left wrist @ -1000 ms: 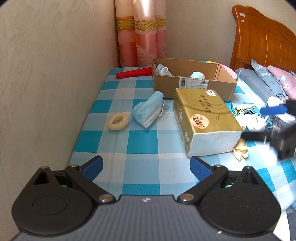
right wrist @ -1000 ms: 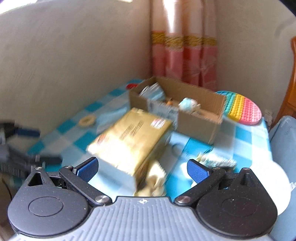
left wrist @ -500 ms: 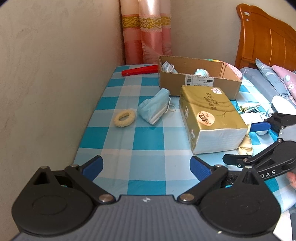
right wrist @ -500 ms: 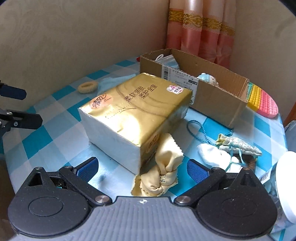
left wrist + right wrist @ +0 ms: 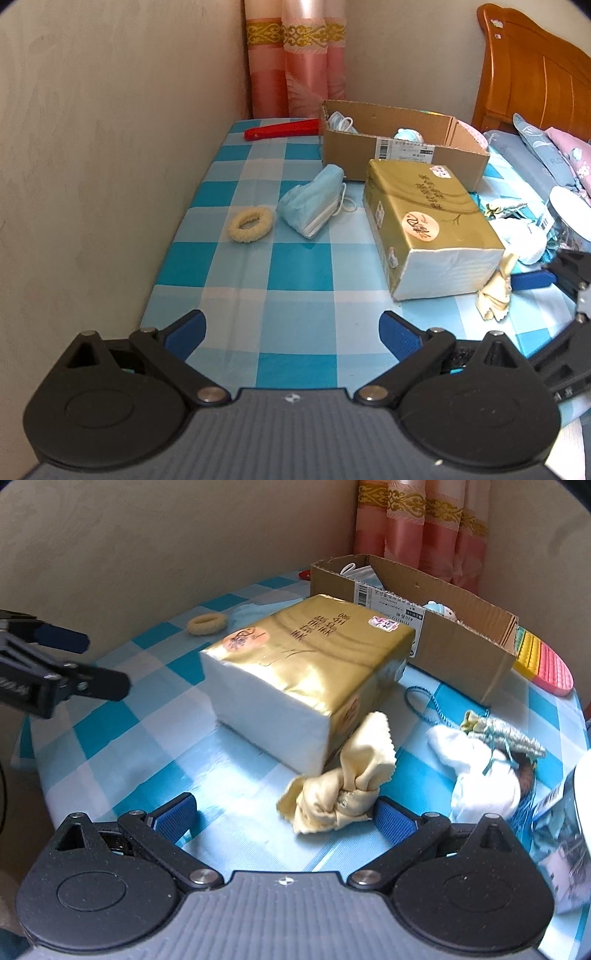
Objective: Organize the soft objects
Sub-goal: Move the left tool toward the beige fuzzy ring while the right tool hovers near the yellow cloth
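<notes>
A crumpled yellow cloth (image 5: pixel 340 782) lies on the checked table beside a gold tissue pack (image 5: pixel 310 664). My right gripper (image 5: pixel 284 818) is open, low over the table, the cloth just ahead by its right finger. My left gripper (image 5: pixel 291 330) is open and empty over the table's near edge. A blue face mask (image 5: pixel 314 201) and a cream scrunchie (image 5: pixel 250 223) lie ahead of it. The cardboard box (image 5: pixel 399 144) at the back holds masks and a small soft toy. The cloth (image 5: pixel 495 291) and tissue pack (image 5: pixel 424 221) also show in the left wrist view.
A white sock and a tasselled pouch (image 5: pixel 491 768) lie right of the cloth. A rainbow pop mat (image 5: pixel 543 661) sits behind the box. A red tool (image 5: pixel 280 129) lies at the table's back. A wall runs along the left; a bed with pillows (image 5: pixel 546 147) is on the right.
My right gripper has moved down and closer to the yellow cloth. My left gripper has stayed roughly in place with a slight shift of view.
</notes>
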{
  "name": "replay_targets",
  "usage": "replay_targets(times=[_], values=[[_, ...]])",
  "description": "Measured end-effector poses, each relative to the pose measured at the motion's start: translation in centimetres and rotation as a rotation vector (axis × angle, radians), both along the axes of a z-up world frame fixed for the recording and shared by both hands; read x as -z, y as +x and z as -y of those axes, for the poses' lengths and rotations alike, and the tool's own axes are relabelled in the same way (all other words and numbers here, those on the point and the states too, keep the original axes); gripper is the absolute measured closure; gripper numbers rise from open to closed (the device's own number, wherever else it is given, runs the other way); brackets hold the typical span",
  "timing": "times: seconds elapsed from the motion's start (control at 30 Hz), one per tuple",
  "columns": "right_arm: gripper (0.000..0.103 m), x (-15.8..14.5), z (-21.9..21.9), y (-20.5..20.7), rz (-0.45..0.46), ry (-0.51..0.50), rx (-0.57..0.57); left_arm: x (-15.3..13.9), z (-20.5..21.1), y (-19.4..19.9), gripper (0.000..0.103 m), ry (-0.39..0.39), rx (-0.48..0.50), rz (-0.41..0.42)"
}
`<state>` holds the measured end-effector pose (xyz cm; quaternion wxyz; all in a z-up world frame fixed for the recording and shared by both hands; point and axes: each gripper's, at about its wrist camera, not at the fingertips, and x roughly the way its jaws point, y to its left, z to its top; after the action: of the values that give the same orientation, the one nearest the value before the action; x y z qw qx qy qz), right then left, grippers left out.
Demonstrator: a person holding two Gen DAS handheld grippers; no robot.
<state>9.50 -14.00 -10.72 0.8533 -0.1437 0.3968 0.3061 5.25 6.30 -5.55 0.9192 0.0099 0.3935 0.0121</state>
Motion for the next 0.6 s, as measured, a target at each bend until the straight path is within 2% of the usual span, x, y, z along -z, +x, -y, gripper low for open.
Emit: replay_targets(times=[0.37, 0.57, 0.6], values=[[0.000, 0.3, -0.1, -1.2, 0.033, 0.003, 0.061, 2.3, -2.4, 2.7, 0.003, 0.000, -0.110, 0.033], [0.000, 0.3, -0.2, -1.3, 0.038, 0.004, 0.073, 3.9, -3.3, 4.9, 0.003, -0.030, -0.165, -0.029], [0.000, 0.4, -0.2, -1.3, 0.039, 0.005, 0.073, 4.1, -3.4, 5.0, 0.001, -0.035, -0.175, -0.033]])
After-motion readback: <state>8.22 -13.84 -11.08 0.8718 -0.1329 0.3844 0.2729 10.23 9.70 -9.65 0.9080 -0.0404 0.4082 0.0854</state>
